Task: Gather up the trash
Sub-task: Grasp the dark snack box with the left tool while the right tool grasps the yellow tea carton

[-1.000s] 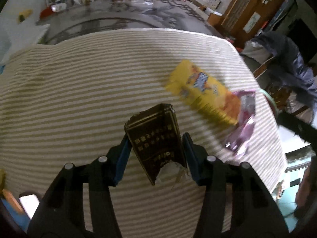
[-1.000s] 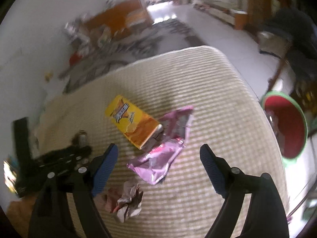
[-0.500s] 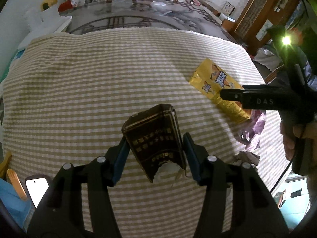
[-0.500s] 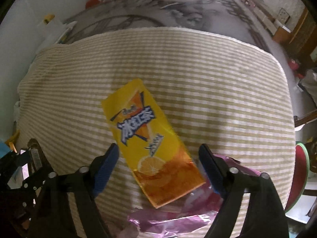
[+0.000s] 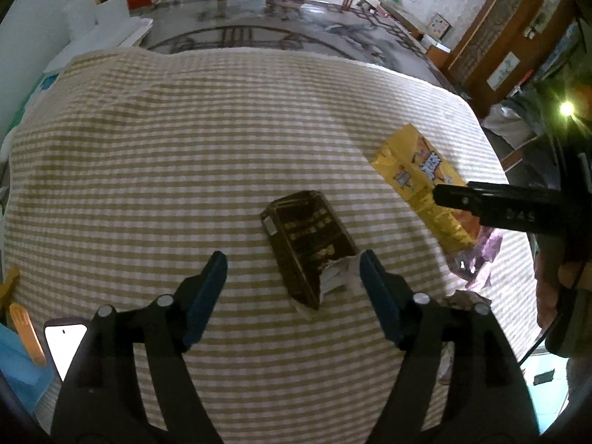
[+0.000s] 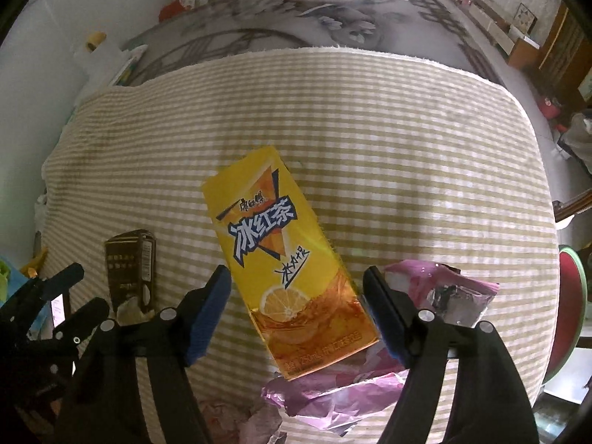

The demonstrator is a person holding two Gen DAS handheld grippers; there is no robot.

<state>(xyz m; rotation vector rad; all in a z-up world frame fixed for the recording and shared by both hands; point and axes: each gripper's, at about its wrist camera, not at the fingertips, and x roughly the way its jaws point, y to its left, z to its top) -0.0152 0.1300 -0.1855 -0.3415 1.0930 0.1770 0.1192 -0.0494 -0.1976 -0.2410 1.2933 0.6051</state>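
The left claw (image 5: 292,288) is spreading its jaws, and the dark brown carton (image 5: 309,248) lies between them on the striped cloth (image 5: 185,148), its torn end toward the claw's right finger; the pads no longer press on it, so it rests loose on the cloth.

The right claw (image 6: 296,307) is drawing its jaws in around the yellow iced-tea carton (image 6: 281,259), which lies flat between the blue pads. A gap shows on both sides, so nothing is gripped yet.

Just beyond that claw's right finger, and partly under the carton's near end, lies a crumpled pink foil wrapper (image 6: 425,296); below the claw, a wad of crumpled paper (image 6: 236,418). Further right, off the cloth's edge, stands a red basin with a green rim (image 6: 577,325), probably the bin.

By my reckoning the collecting has hardly begun: all four pieces visible here are on the cloth, and none can be seen in the basin.
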